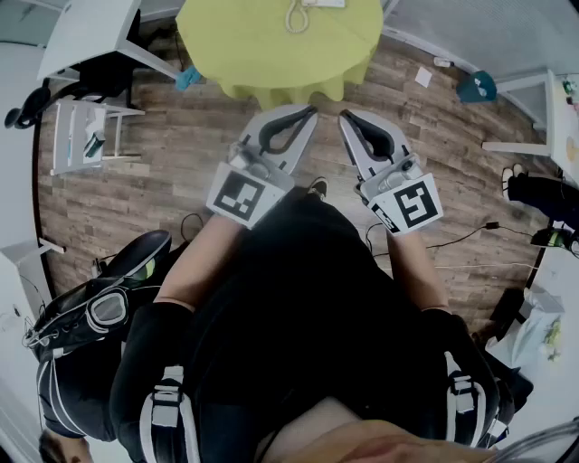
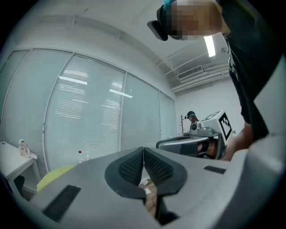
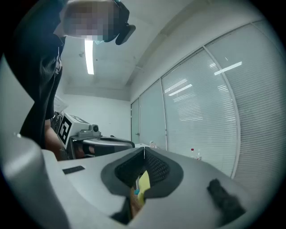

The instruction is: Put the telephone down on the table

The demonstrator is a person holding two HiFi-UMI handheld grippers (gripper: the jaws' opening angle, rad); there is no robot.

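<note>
A brown wood-plank floor (image 1: 181,181) fills the room, with a white wire rack (image 1: 86,136) standing at the left. At top centre is a round table under a yellow-green cloth (image 1: 262,54). A pale corded telephone (image 1: 317,4) lies on its far part, cut off by the picture's edge. Below the table, well apart from the phone, the grey left gripper (image 1: 312,108) (image 2: 144,150) is pinched together on nothing. Just beside it, the right gripper (image 1: 344,115) (image 3: 144,150) is likewise closed and empty.

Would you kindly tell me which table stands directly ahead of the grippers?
The round table under the yellow-green cloth; the white tables stand off to either side.
</note>
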